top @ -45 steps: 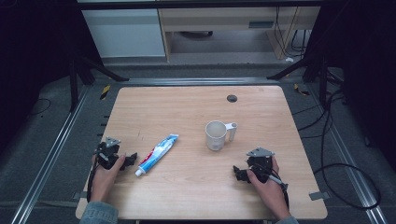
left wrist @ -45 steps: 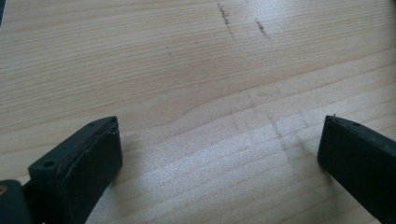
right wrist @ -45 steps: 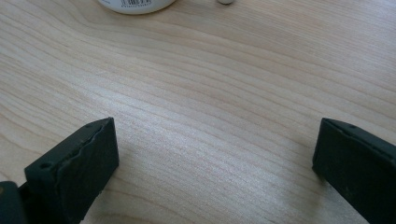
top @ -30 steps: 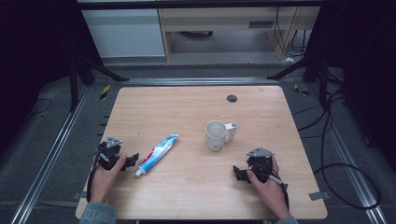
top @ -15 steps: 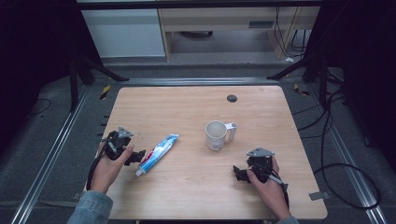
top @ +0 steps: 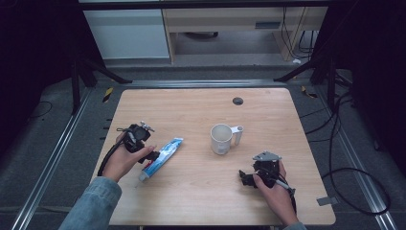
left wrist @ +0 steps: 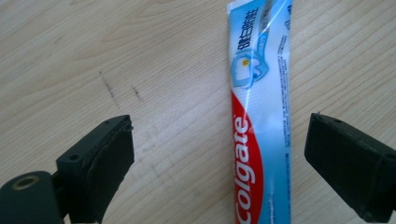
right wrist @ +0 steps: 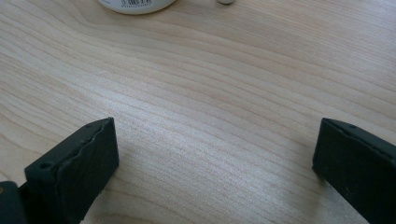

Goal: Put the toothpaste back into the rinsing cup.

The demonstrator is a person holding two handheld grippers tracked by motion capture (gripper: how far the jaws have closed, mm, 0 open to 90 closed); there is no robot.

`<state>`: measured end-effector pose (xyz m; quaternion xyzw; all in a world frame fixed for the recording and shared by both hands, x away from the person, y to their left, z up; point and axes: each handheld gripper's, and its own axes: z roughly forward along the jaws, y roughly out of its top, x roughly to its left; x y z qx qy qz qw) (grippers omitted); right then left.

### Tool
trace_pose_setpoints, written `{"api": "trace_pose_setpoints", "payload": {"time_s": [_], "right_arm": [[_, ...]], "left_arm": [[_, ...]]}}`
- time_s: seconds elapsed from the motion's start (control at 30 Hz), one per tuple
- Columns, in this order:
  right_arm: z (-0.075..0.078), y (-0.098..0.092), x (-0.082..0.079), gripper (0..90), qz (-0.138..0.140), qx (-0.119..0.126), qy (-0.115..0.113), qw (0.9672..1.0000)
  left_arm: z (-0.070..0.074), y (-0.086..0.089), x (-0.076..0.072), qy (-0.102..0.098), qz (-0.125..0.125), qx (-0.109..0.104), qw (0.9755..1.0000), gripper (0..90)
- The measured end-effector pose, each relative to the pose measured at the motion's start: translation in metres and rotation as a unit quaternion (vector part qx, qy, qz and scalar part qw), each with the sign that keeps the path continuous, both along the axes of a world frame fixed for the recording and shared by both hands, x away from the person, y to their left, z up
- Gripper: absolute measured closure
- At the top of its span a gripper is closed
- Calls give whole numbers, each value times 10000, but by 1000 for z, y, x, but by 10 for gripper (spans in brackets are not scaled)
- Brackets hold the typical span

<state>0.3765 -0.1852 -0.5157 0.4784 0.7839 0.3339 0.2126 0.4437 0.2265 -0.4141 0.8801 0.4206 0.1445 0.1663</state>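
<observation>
A blue, white and red toothpaste tube (top: 160,157) lies flat on the wooden table (top: 191,108), left of centre. My left gripper (top: 151,156) hovers over its cap end, raised off the table. In the left gripper view the tube (left wrist: 259,116) lies below and between the wide jaws of that gripper (left wrist: 222,128), nearer the right one; the jaws have just been closing a little, and neither pad touches the tube. A white mug (top: 221,139) stands upright at centre right. My right gripper (top: 245,178) rests near the front right, open, with bare wood between its jaws (right wrist: 215,135).
A small black round disc (top: 238,100) sits near the table's far edge. The mug's base (right wrist: 135,3) shows at the top of the right gripper view. Metal rails, cables and dark floor surround the table.
My left hand has lifted and moved right and away from the front edge, bringing its gripper over the toothpaste tube. The right hand, the tube and the mug have stayed put.
</observation>
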Motion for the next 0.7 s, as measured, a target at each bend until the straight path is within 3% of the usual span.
{"api": "trace_pose_setpoints", "payload": {"time_s": [0.2,0.3,0.7], "right_arm": [[0,0,0,5,9,-6,-5,10000],[0,0,0,5,9,-9,-7,10000],[0,0,0,5,9,-11,-9,10000]], "left_arm": [[-3,-19,9,225,-213,210,9993,114],[-10,-29,17,420,-319,214,9984,157],[-24,-49,42,763,-410,480,9951,308]]}}
